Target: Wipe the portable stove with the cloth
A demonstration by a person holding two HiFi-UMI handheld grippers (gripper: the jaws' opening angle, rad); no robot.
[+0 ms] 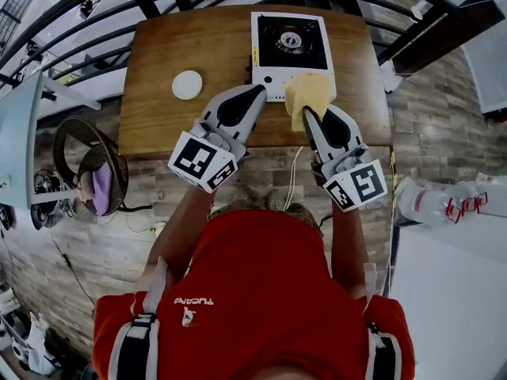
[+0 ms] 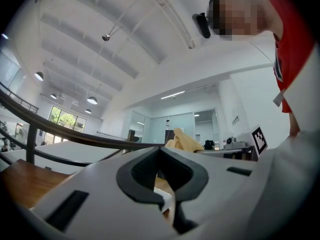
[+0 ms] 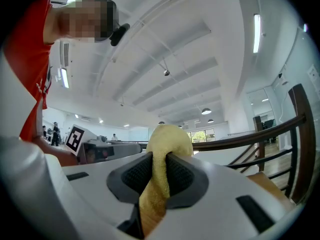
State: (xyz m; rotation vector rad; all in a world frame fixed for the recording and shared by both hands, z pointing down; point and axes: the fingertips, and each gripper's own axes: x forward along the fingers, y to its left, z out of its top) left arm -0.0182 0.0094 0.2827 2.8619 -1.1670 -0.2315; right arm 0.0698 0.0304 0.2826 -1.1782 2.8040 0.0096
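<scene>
The portable stove [image 1: 290, 50] sits at the far right-centre of the wooden table [image 1: 162, 46]. From above, its white near panel is partly covered by the yellow cloth [image 1: 307, 95]; whether the two touch I cannot tell. The cloth is clamped between the pads of the right gripper [image 1: 310, 119], with a rounded fold above them. To wipe well, I judge the fold should be laid flat on the panel and drawn across in overlapping strokes, with light pressure so the stove does not slide. The left gripper [image 1: 258, 93], closed on nothing, hovers by the stove's near left corner, well placed to steady it. Both grippers point away from the person, roughly level. A white disc [image 1: 188, 85] lies further left.
</scene>
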